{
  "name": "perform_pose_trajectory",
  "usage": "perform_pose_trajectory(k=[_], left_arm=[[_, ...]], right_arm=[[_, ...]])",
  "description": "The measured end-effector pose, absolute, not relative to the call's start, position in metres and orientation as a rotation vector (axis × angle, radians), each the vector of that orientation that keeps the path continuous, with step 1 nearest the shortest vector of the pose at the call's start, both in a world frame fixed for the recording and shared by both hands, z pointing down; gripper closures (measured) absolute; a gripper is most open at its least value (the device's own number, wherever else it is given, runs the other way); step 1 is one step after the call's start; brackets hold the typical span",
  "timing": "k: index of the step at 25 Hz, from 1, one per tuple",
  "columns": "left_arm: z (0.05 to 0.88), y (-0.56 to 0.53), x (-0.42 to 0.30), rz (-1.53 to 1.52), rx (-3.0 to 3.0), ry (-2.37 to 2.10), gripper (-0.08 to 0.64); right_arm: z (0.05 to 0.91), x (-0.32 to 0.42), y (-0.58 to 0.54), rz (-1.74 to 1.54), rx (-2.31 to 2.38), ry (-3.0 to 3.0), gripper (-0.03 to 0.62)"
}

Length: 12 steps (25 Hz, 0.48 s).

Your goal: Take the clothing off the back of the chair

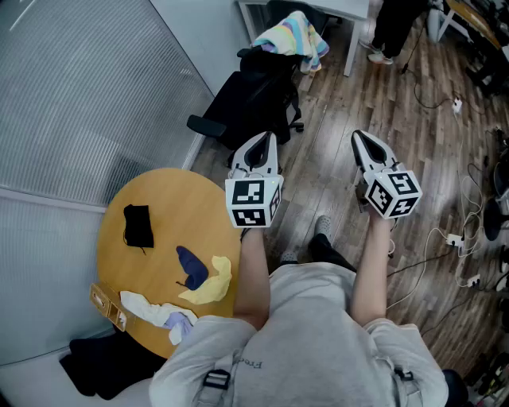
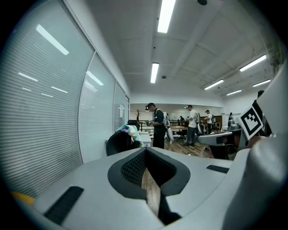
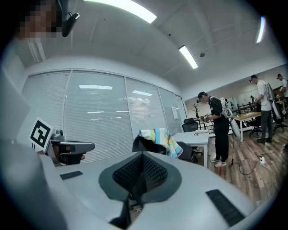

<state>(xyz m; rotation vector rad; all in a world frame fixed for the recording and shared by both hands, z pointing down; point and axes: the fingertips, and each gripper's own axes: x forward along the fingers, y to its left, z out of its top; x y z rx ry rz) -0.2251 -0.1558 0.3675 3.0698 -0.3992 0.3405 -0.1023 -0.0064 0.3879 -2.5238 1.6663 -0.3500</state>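
Head view, lower edge: the operator's grey T-shirt (image 1: 318,318) lies nearest the lens, with both forearms reaching forward over the wooden floor (image 1: 334,183).

(a) Left tool (image 1: 265,140). In its own view (image 2: 146,152) I see the jaws drawn together with nothing between them; only a thin strip of floor shows through the slit.

(b) Right tool (image 1: 363,137). I read its jaws (image 3: 141,155) as closed too, and empty.

(c) Task item. The striped multicoloured garment (image 1: 294,33) is draped over the back of a black office chair (image 1: 250,91), which stands ahead of both tools and well apart from them, beside a white counter (image 1: 318,9). I find the same garment left of centre in the left gripper view (image 2: 130,131) and just above the jaws in the right gripper view (image 3: 158,138). Neither tool touches it.

(d) Round wooden counter (image 1: 171,199), to the operator's left against the glass partition. It carries a black cloth (image 1: 138,225), a dark blue cloth (image 1: 191,269) touching a yellow cloth (image 1: 211,284), and a white cloth (image 1: 145,305) near its front edge.

(e) Background. A person in black (image 3: 219,128) stands by the white counter; cables (image 1: 457,238) lie on the floor at right.
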Motion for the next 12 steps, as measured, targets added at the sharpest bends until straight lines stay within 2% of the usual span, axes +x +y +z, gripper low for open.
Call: perform_pose_trajectory(k=[12], left_arm=[[0.355, -0.161, -0.169, 0.360, 3.097, -0.479, 0.532]], right_arm=[[0.398, -0.044, -0.040, -0.347, -2.352, 1.864, 0.569]])
